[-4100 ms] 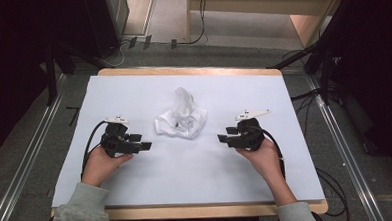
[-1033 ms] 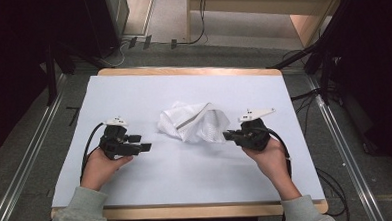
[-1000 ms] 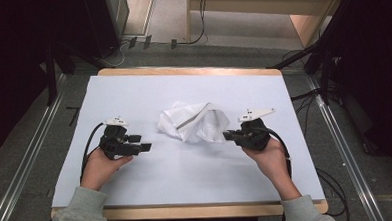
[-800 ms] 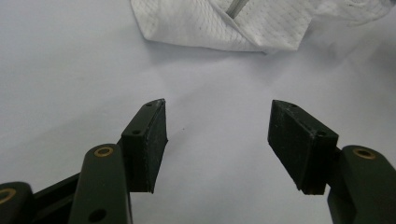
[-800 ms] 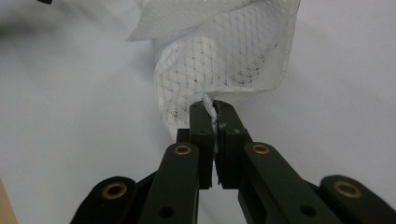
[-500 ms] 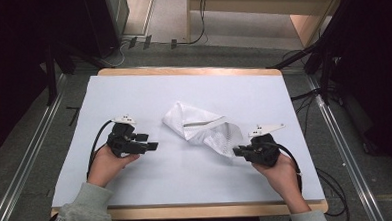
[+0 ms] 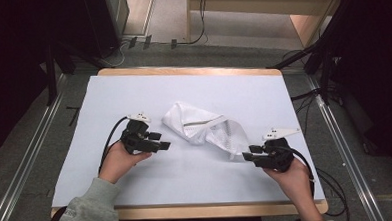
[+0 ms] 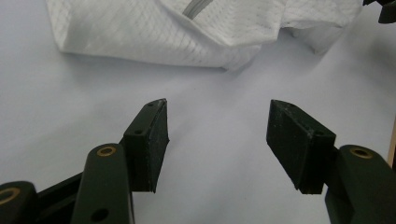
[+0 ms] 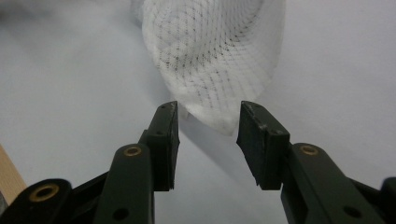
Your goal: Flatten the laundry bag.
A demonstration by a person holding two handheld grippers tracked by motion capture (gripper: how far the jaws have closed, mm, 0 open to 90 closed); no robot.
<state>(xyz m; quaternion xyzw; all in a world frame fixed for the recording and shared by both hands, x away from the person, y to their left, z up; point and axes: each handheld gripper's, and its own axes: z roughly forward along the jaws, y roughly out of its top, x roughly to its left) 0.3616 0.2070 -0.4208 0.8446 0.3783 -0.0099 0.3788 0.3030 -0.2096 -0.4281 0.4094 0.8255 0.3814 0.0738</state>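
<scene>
A white mesh cloth (image 7: 205,127) with a grey zip line lies crumpled and drawn out across the middle of the white-covered table (image 7: 183,91). My right gripper (image 7: 246,156) sits at the cloth's near right corner. In the right gripper view its jaws (image 9: 208,121) have just been opening, and the cloth's tip (image 9: 215,51) lies between the pads without being pressed. My left gripper (image 7: 166,146) rests open just left of the cloth. In the left gripper view its jaws (image 8: 217,126) stand wide apart, with the cloth (image 8: 154,32) a short way beyond them.
The table's wooden rim (image 7: 188,211) runs along the near side under the person's forearms. Metal rails (image 7: 31,167) flank the table on both sides, and cables lie on the floor behind it. The right gripper's tip (image 8: 387,11) pokes into the left gripper view's top right corner.
The right gripper has dragged the cloth's corner to the right and nearer, stretching the cloth out, and its jaws have parted. The left gripper has slid right, closer to the cloth.
</scene>
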